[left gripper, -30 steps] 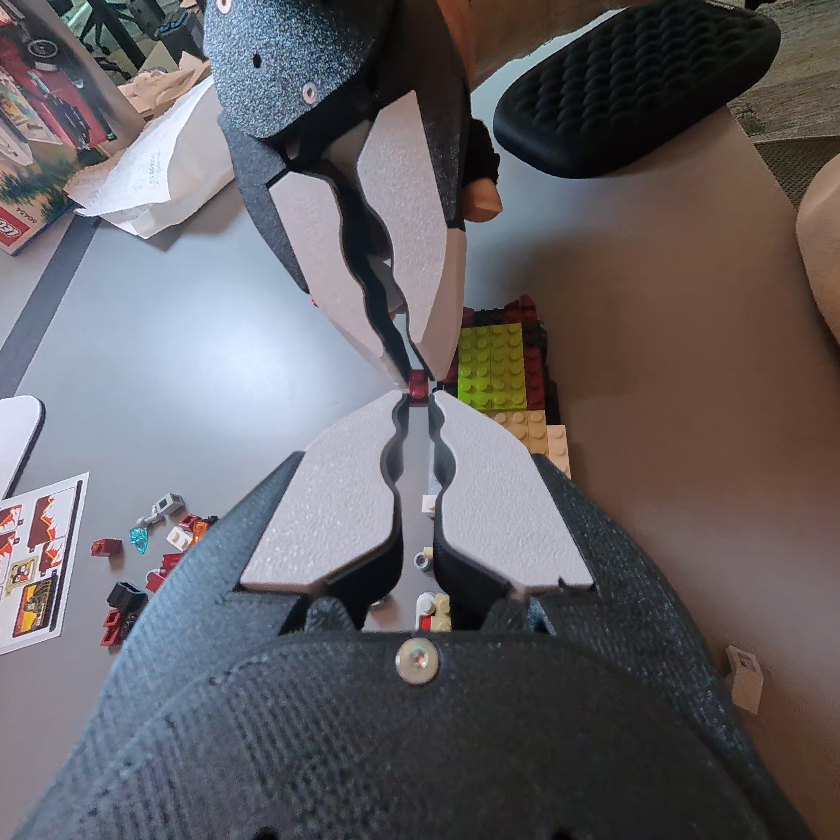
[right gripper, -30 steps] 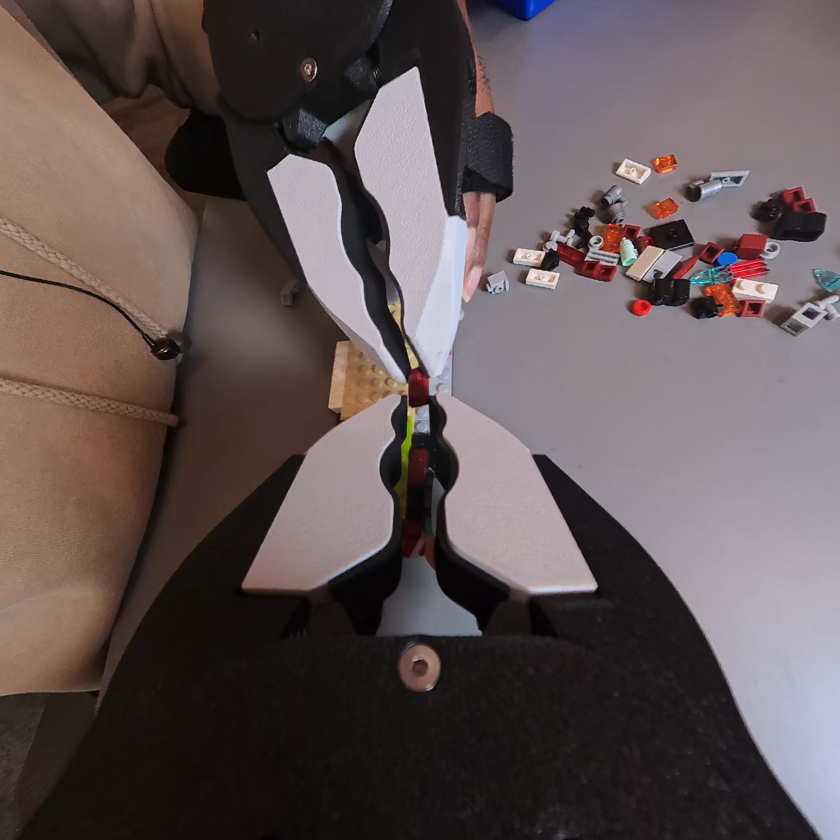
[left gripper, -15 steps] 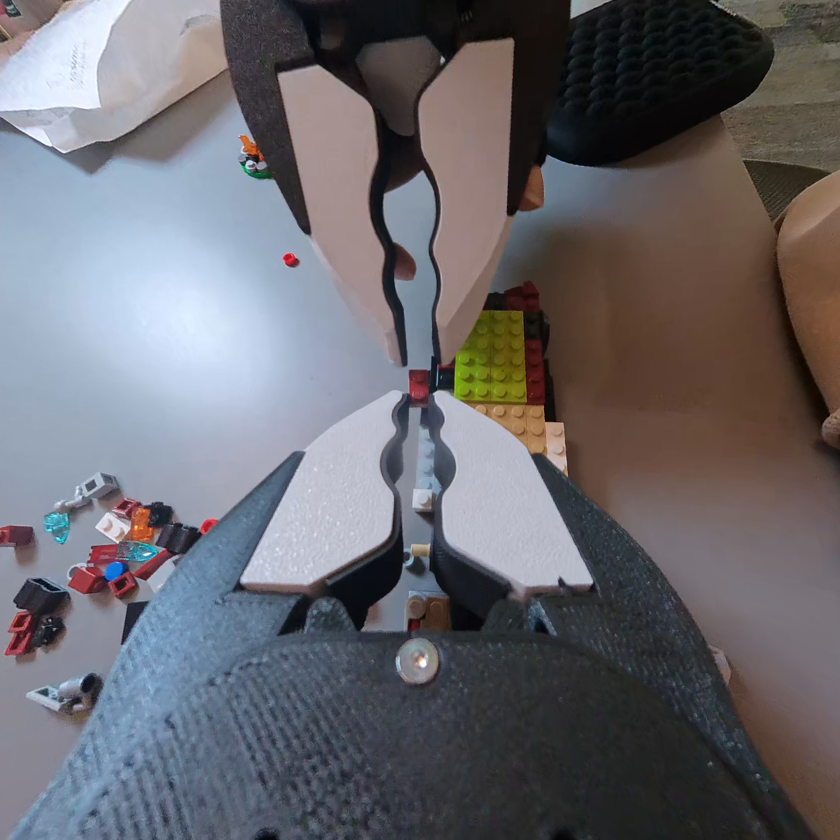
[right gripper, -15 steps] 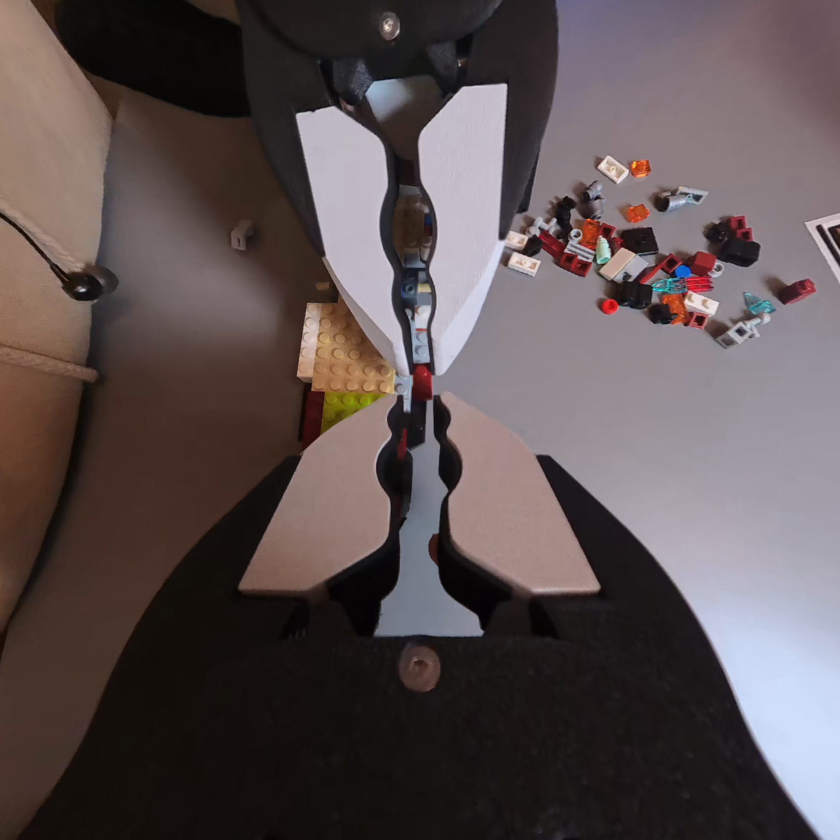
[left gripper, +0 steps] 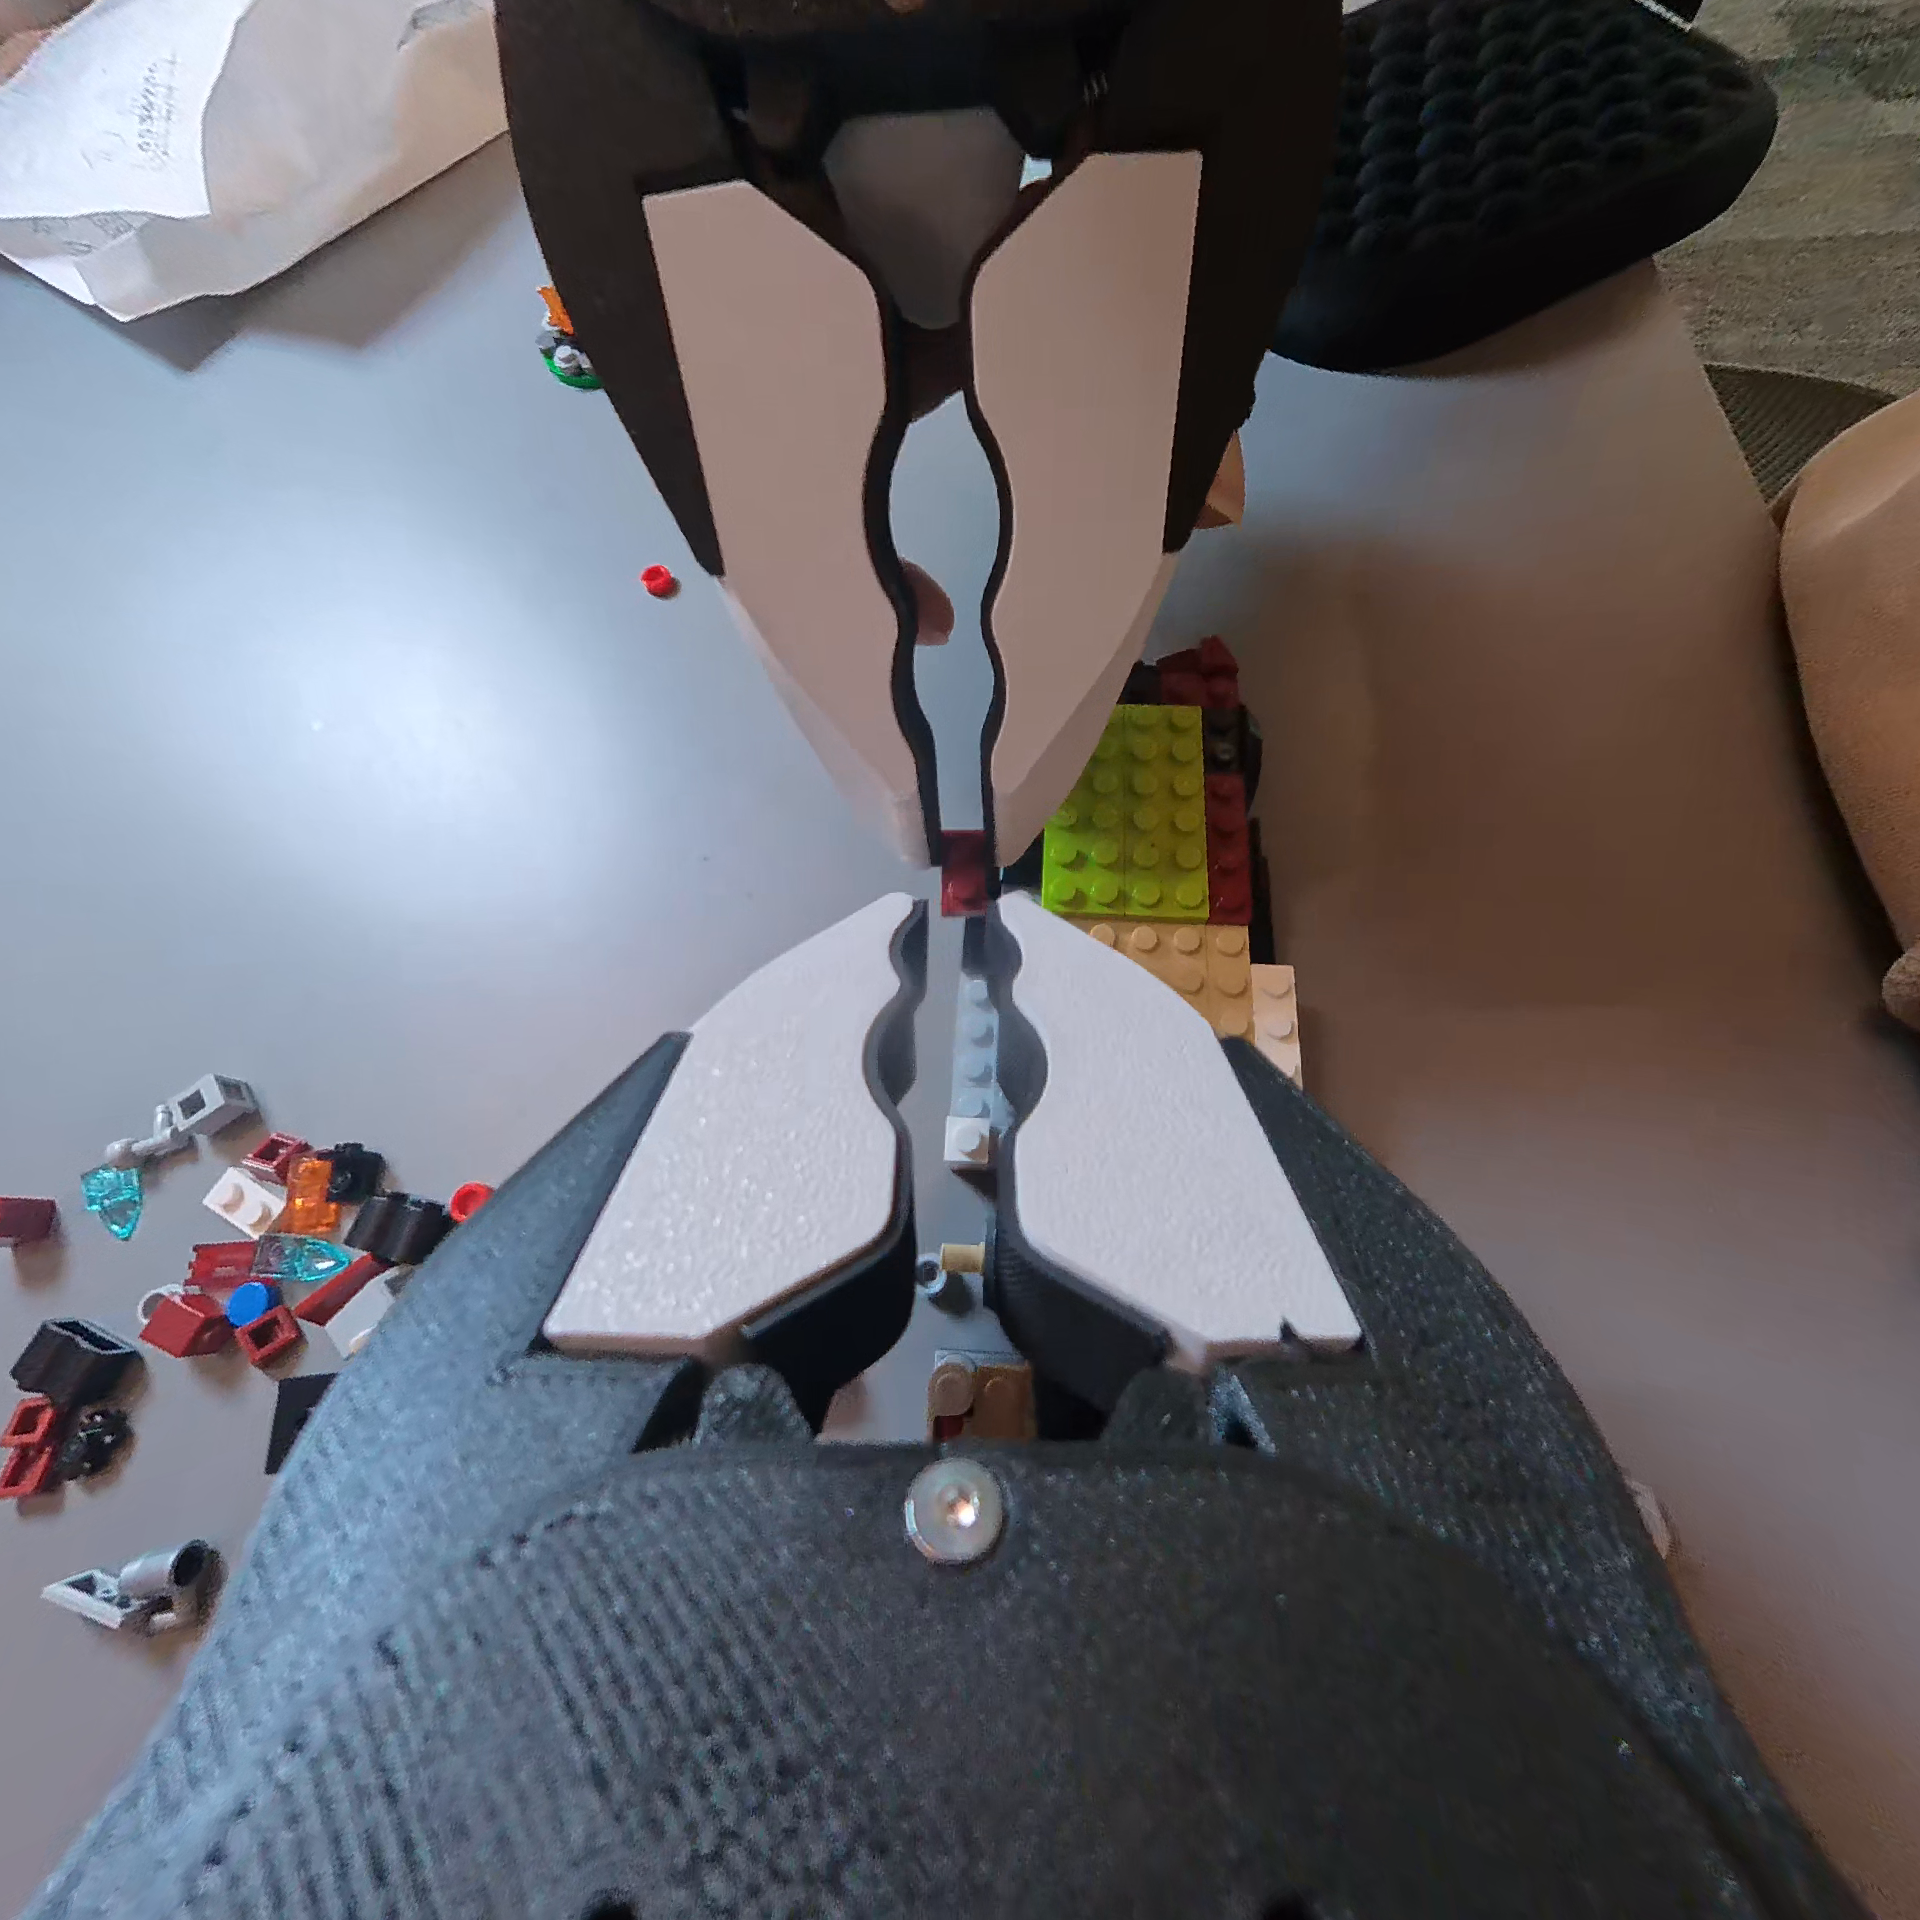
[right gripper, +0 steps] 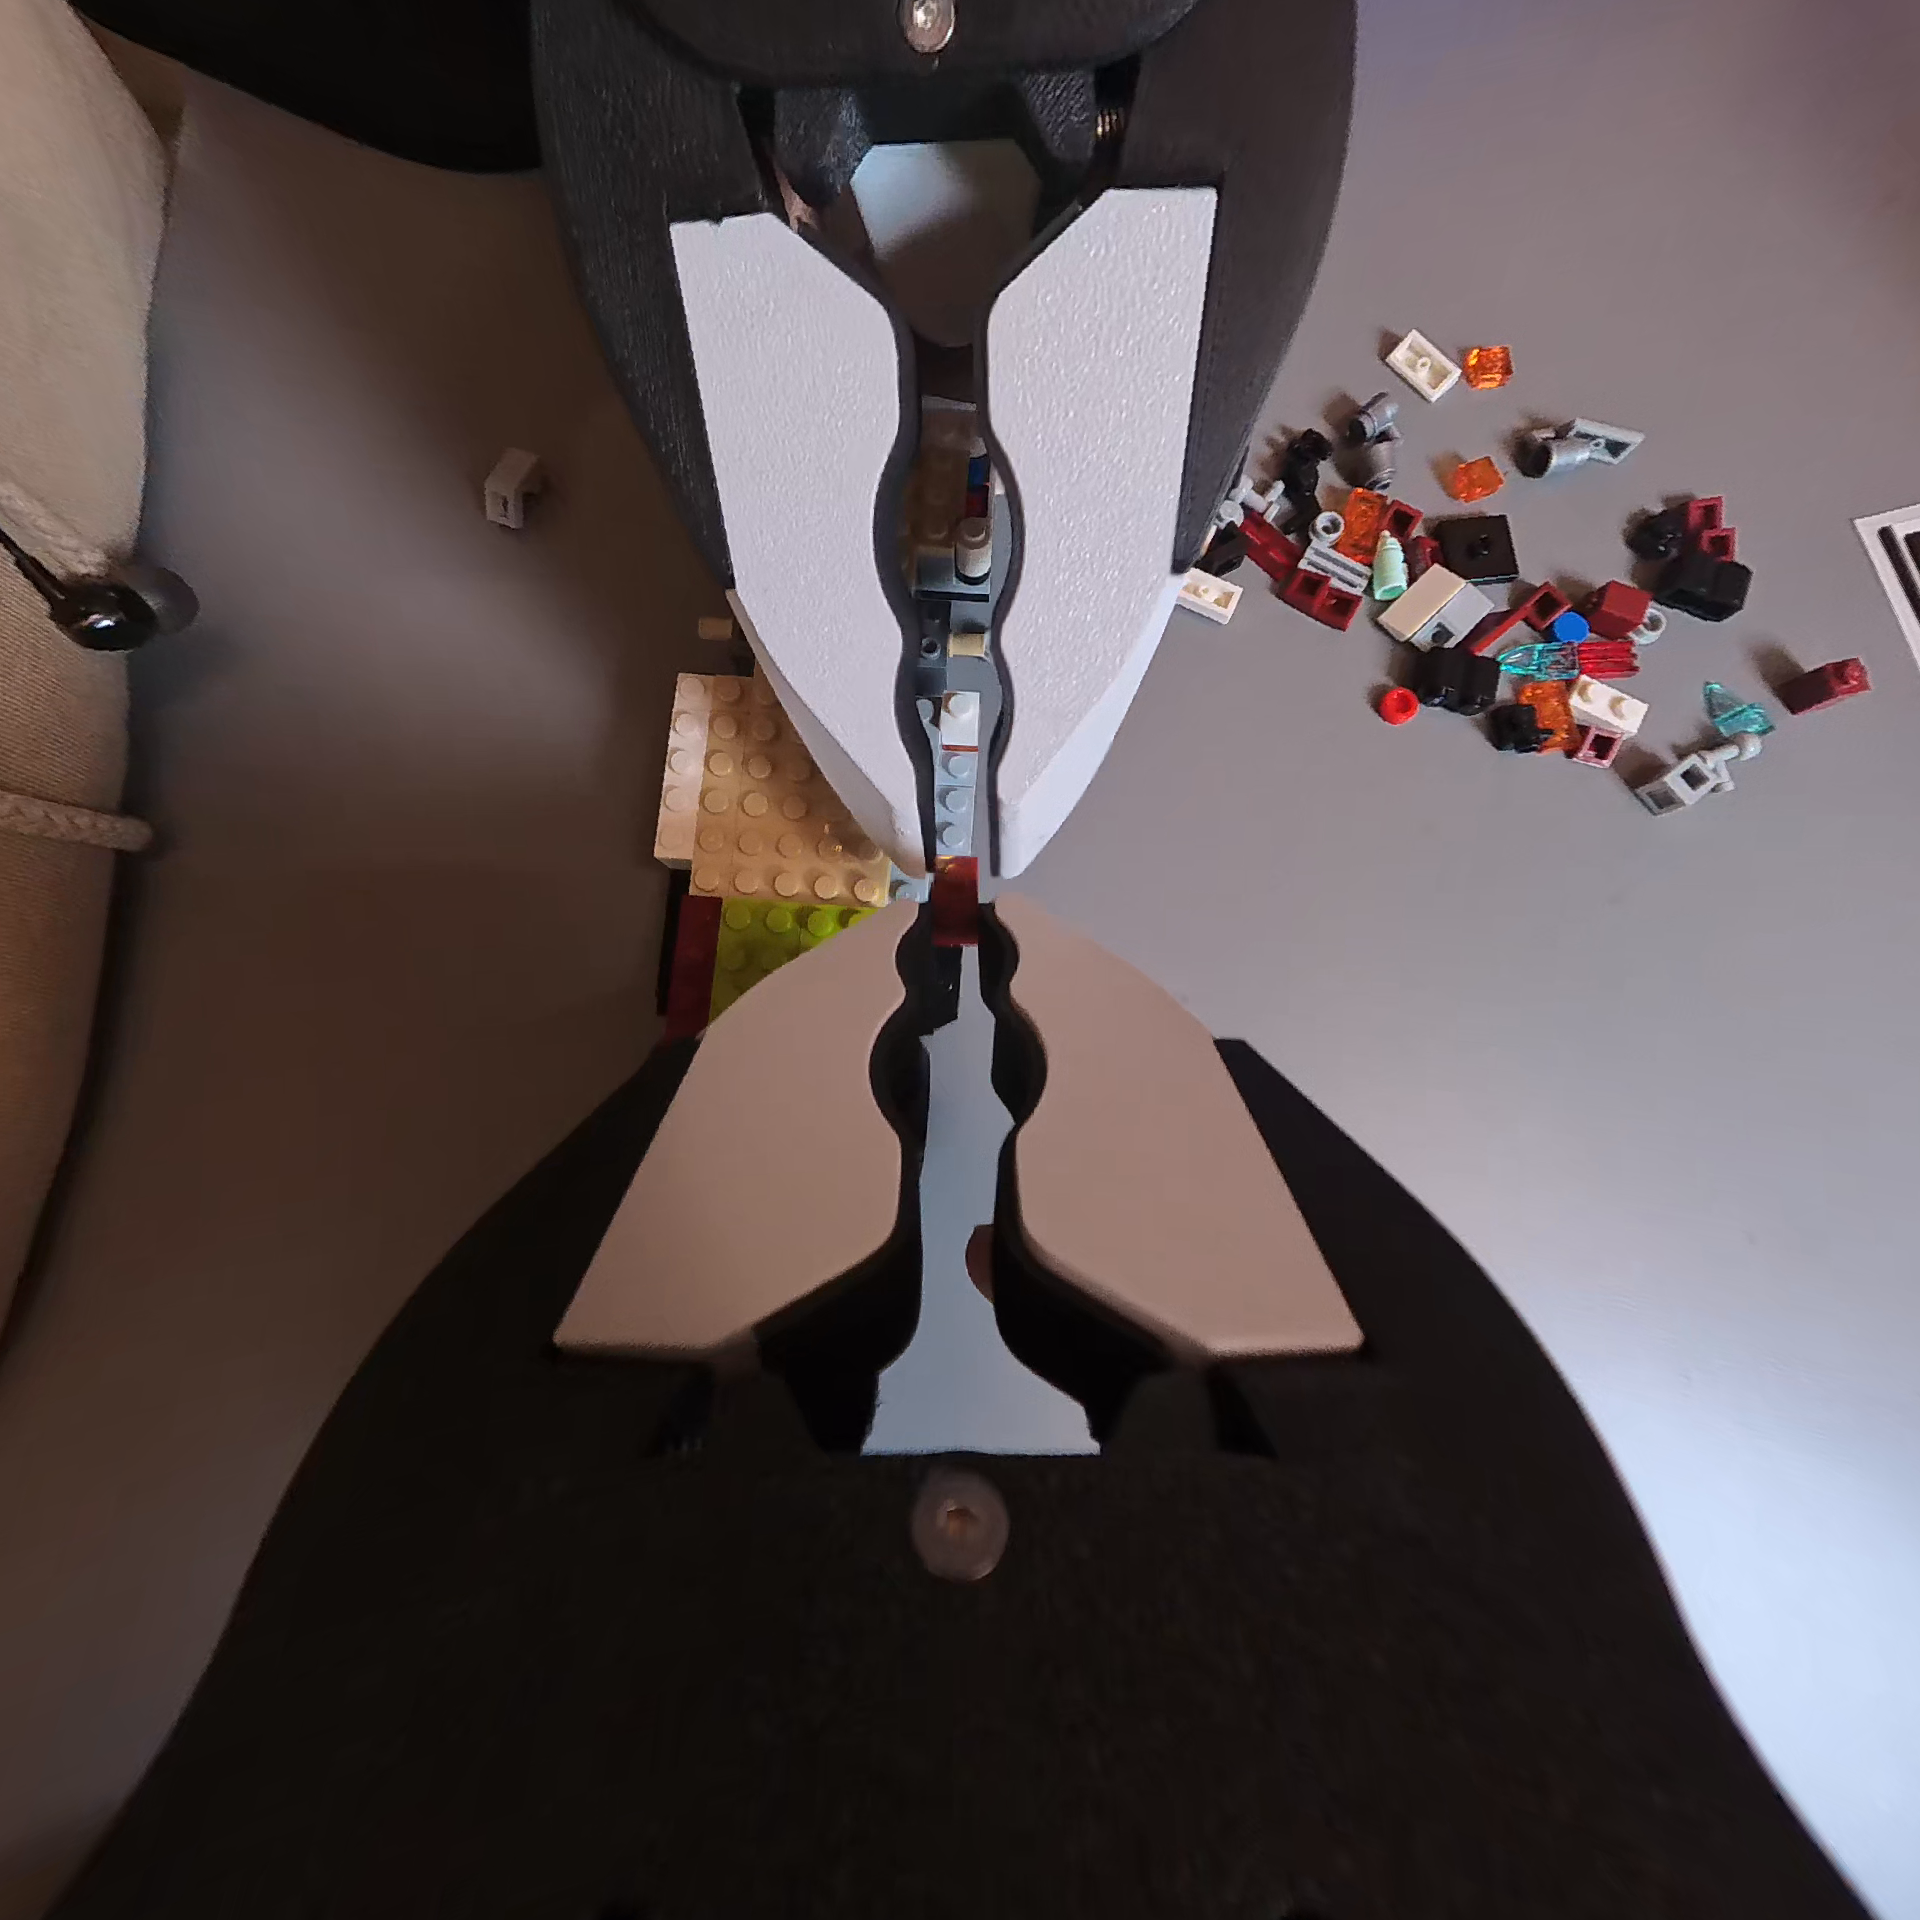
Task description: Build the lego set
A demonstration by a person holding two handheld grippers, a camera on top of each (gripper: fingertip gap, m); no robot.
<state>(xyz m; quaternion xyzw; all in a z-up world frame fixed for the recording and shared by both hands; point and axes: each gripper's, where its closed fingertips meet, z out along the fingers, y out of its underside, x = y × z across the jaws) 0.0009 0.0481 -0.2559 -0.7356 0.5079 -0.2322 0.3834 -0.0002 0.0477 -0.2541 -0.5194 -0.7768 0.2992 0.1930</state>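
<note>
Small dark red brick (left gripper: 963, 875) sits dead centre btwn both grippers' tips. Right gripper (left gripper: 958, 831), at 12 o'clock, pinches it, pads pressing. Left gripper (left gripper: 961, 906) tips, at 6, nearly closed beside it; contact unclear. Lime/tan brick build (left gripper: 1132, 821) at 3; loose brick pile (left gripper: 208, 1278) at 8 on grey table (left gripper: 364, 727).

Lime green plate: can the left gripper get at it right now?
Probably, from the side: the lime green plate lies uncovered just right of the left gripper. The right gripper, pinching a dark red brick, crowds its left edge.
</note>
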